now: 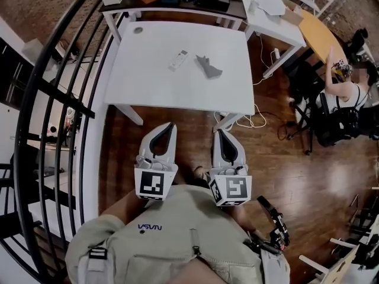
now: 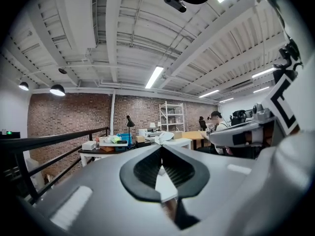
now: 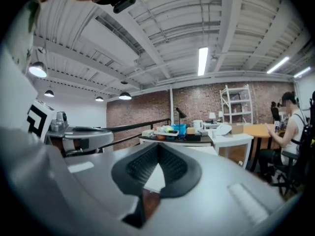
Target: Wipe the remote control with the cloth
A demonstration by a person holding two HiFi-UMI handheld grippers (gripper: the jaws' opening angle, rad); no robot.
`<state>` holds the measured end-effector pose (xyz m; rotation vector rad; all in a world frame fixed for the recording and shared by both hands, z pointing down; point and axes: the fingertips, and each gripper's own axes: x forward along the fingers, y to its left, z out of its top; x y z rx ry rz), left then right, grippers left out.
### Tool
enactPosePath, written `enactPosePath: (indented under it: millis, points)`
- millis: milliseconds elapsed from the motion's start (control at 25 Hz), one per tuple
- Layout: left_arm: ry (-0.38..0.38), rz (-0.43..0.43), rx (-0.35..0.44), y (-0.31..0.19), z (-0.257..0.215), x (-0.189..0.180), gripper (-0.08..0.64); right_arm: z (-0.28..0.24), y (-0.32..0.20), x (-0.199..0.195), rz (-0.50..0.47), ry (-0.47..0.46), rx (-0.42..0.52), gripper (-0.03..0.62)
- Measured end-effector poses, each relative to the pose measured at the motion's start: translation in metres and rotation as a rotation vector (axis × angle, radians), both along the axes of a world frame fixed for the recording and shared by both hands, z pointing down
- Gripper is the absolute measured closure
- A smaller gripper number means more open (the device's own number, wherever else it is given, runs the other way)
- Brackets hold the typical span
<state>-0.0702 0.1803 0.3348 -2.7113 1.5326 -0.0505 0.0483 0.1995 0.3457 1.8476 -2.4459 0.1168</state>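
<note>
— Where is the remote control (image 1: 178,60)?
— On the white tabletop (image 1: 148,90), toward its 12 o'clock half. The grey cloth (image 1: 208,67) lies crumpled near it at 3 o'clock, not touching it.
— And the grippers?
— Both at 6 o'clock of the tabletop, over the wooden floor (image 1: 190,142), short of its near edge. The left gripper (image 1: 171,125) has its jaws pressed together on nothing. The right gripper (image 1: 219,132) is the same, tips meeting and empty.

Bright, even light from ceiling tubes (image 2: 154,76); heavy fisheye curvature, black vignetted corners, soft blur up close.
</note>
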Motion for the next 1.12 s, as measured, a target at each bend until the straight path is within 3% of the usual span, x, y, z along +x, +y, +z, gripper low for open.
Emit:
enactPosePath:
  millis: [240, 400, 640, 1120]
  points:
    - [-0.012, -0.027, 0.001, 0.002, 0.002, 0.01, 0.555, -0.004, -0.009, 0.014, -0.016, -0.015, 0.018, 0.588]
    - [-0.06, -0.038, -0.002, 0.004, 0.012, 0.017, 0.555, -0.004, -0.014, 0.023, -0.022, -0.04, 0.034, 0.589]
    - [-0.063, -0.059, -0.04, 0.002, 0.024, 0.01, 0.555, -0.012, -0.013, 0.016, -0.058, -0.017, 0.073, 0.589]
    - [-0.051, -0.046, -0.029, 0.007, 0.028, 0.018, 0.555, 0.008, -0.012, 0.016, -0.065, -0.008, 0.03, 0.591]
